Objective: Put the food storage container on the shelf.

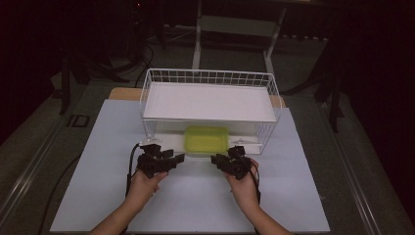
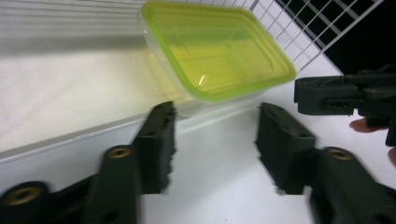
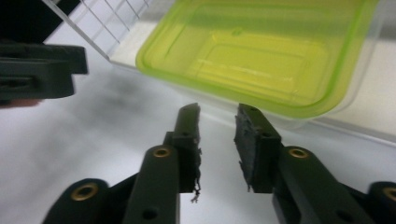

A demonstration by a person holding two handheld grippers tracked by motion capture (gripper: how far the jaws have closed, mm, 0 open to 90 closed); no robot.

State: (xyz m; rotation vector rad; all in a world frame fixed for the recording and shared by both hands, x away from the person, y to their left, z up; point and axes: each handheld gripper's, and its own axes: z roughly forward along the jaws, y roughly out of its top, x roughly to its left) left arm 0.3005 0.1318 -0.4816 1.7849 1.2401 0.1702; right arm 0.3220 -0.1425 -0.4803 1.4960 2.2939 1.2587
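Note:
A clear plastic box with a yellow-green lid (image 1: 206,139) sits at the front of the lower level of a white wire rack (image 1: 151,81). My left gripper (image 1: 173,159) is just left of the box's front, open, with nothing between its jaws. In the left gripper view the gripper (image 2: 215,135) points at the box's near corner (image 2: 219,51). My right gripper (image 1: 219,159) is just right of the box's front. In the right gripper view its jaws (image 3: 217,123) stand a narrow gap apart, empty, short of the box (image 3: 261,51).
A white board (image 1: 210,100) covers the top of the rack, above the box. The rack stands at the back of a white tabletop (image 1: 195,205). Each gripper view shows the other gripper close by (image 2: 345,95) (image 3: 42,70). Dark floor and stands surround the table.

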